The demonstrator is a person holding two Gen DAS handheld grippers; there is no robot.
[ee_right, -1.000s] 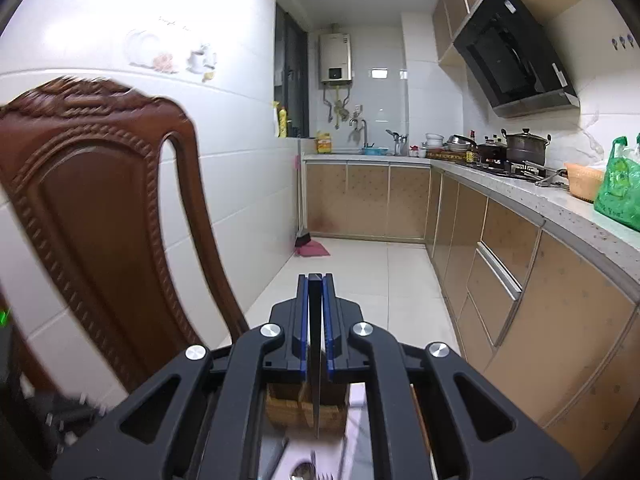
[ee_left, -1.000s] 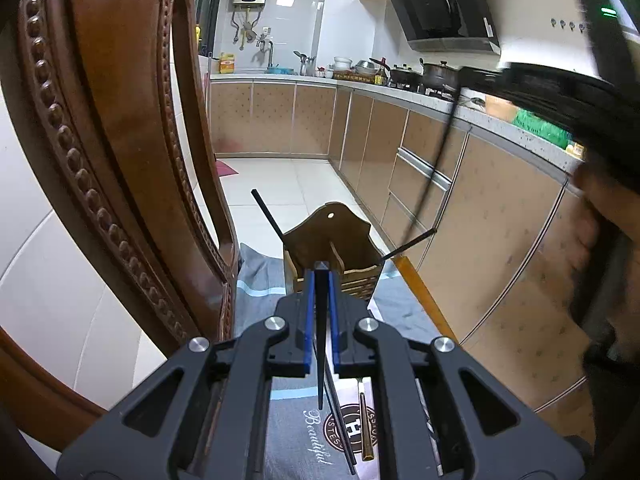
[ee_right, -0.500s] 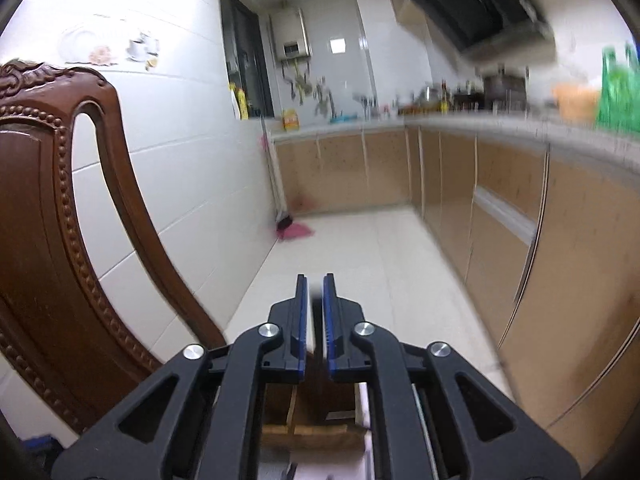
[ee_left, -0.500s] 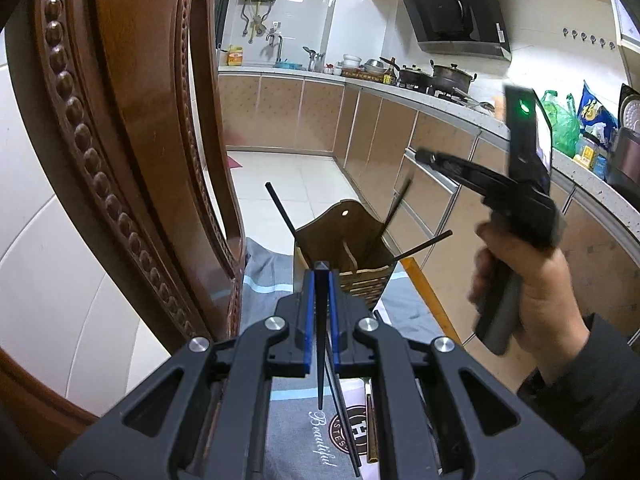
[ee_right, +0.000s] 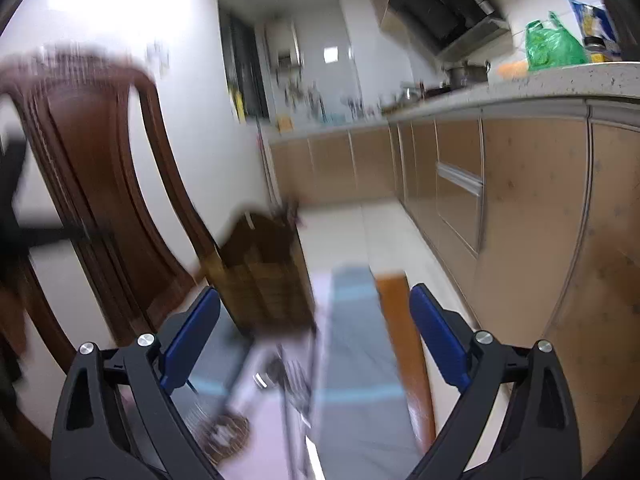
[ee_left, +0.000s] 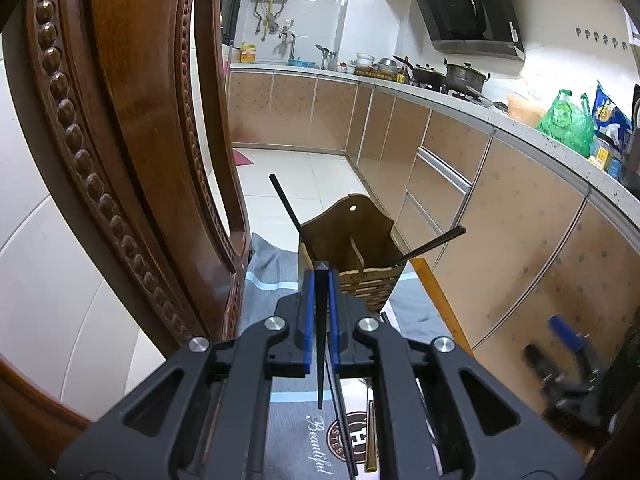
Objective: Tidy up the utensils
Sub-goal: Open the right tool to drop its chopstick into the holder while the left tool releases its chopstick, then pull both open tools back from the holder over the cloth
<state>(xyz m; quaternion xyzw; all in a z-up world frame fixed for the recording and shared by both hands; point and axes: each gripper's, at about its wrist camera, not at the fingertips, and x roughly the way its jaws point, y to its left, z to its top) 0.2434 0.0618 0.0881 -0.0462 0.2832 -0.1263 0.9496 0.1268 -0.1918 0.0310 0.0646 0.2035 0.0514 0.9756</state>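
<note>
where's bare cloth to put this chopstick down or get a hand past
Free: grey cloth between chair back and wooden holder. Crowded: just behind the left gripper, loose utensils lie on the printed mat.

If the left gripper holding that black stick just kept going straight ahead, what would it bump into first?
Probably the wooden utensil holder, standing right ahead of the left gripper and its chopstick; depth is hard to judge.

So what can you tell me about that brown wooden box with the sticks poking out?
The wooden holder stands upright on the grey cloth, beside the carved chair. Its tall back is pointed, with a small hole near the top. A divider splits it into compartments, and the front is slatted. Two black chopsticks lean out, one to each side.
</note>
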